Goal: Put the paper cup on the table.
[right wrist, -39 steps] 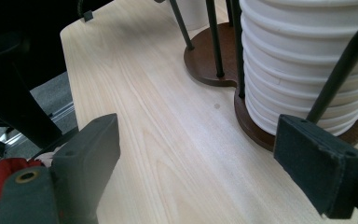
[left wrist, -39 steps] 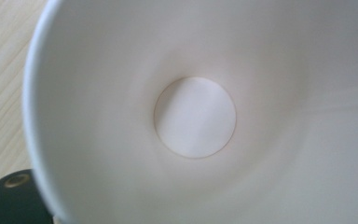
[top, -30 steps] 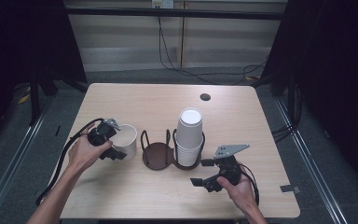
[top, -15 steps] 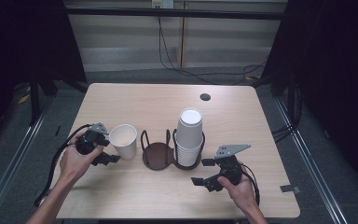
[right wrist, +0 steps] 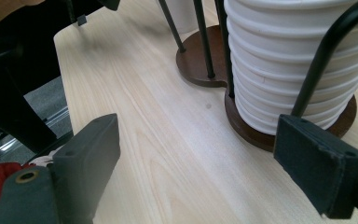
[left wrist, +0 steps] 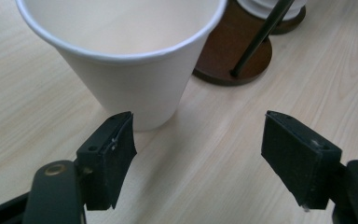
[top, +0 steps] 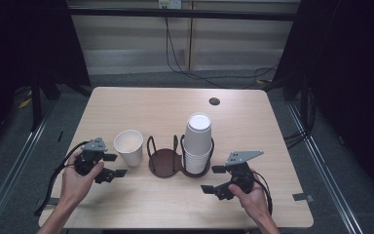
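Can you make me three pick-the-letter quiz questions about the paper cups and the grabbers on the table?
1. Where does the single paper cup stand?
A. left of the brown cup holder
B. inside the holder
C. on top of the cup stack

2. What colour is the holder's base?
A. white
B. dark brown
C. red

3. How is the left gripper?
A. shut on the cup
B. open, with the cup just ahead of its jaws
C. lying on the floor

Answers: 1 A, it stands on the bare table beside the holder's empty ring. 2 B, both round bases are dark brown. 3 B, its jaws stand apart, and nothing is between them.
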A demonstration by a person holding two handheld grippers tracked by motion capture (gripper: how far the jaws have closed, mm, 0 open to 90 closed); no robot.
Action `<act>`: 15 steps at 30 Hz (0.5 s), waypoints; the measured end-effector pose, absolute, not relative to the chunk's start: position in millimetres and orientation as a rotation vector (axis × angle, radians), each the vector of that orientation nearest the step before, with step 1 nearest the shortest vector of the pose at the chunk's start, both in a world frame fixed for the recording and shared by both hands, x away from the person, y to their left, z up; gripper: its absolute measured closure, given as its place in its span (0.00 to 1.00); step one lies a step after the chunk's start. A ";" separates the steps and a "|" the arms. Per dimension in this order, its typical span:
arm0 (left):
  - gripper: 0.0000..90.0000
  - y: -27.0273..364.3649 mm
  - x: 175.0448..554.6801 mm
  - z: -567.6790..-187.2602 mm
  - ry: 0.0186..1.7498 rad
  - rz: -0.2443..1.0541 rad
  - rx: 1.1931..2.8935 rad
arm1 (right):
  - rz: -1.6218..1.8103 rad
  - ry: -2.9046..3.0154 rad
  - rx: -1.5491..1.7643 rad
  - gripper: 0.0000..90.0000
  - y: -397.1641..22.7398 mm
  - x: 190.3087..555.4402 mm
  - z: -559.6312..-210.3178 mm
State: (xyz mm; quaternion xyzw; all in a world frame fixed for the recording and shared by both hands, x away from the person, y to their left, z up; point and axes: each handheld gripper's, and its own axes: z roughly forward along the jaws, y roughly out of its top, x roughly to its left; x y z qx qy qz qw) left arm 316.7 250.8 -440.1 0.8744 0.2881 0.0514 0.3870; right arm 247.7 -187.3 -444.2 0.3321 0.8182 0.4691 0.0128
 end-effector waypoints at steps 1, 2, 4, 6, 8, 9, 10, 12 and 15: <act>0.28 250.9 314.2 -439.6 0.719 0.126 2.210 | 1.465 2.549 1.036 0.16 -187.5 247.6 -444.4; 0.28 250.1 310.6 -438.4 0.721 0.141 2.200 | 1.461 2.549 1.038 0.16 -187.7 247.6 -444.4; 0.27 249.2 306.4 -437.1 0.704 0.142 2.181 | 1.463 2.549 1.038 0.16 -187.8 247.8 -444.6; 0.27 249.6 301.4 -435.4 0.696 0.143 2.160 | 1.461 2.549 1.037 0.16 -187.8 247.7 -444.4; 0.27 249.6 296.3 -434.0 0.683 0.155 2.150 | 1.466 2.544 1.038 0.16 -188.4 247.7 -444.4; 0.27 249.6 293.4 -433.5 0.687 0.161 2.137 | 1.465 2.543 1.041 0.16 -188.7 248.0 -444.5; 0.27 249.9 292.1 -433.3 0.683 0.170 2.125 | 1.465 2.540 1.044 0.16 -188.9 248.2 -444.7; 0.27 252.0 288.2 -431.2 0.675 0.164 2.097 | 1.465 2.540 1.044 0.16 -189.2 248.0 -444.5; 0.27 254.7 282.2 -428.4 0.695 0.162 2.047 | 1.469 2.542 1.045 0.16 -189.6 248.1 -444.4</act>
